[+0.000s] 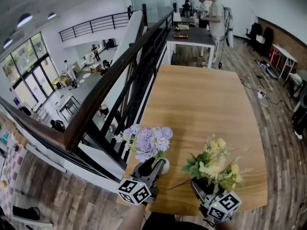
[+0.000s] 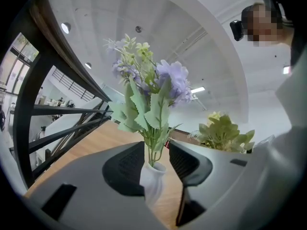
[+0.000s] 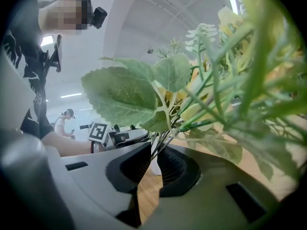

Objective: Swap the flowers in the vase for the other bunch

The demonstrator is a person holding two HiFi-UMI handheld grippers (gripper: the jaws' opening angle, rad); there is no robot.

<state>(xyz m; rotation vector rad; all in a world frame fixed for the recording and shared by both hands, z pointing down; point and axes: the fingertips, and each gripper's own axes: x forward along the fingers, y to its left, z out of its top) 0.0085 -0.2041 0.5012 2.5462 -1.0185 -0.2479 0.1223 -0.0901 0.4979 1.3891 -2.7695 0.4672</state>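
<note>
A small white vase (image 1: pixel 164 166) with purple flowers (image 1: pixel 149 142) stands near the front left corner of the wooden table (image 1: pixel 201 104). My left gripper (image 1: pixel 152 169) is open around the vase (image 2: pixel 152 178), which stands between the pads with a gap on the right side. The purple blooms (image 2: pixel 158 87) rise above the jaws. To the right, my right gripper (image 1: pixel 201 188) is shut on the stems of the yellow-green bunch (image 1: pixel 214 164), held above the table. In the right gripper view the stems run out between the closed pads (image 3: pixel 154 155) and leaves (image 3: pixel 211 80) fill the picture.
A dark railing (image 1: pixel 120 75) runs along the table's left edge, with a drop to a lower floor beyond. Farther back stands a dark table (image 1: pixel 192 35) with a person (image 1: pixel 213 13) beside it. Cables lie on the floor (image 1: pixel 261 92) at right.
</note>
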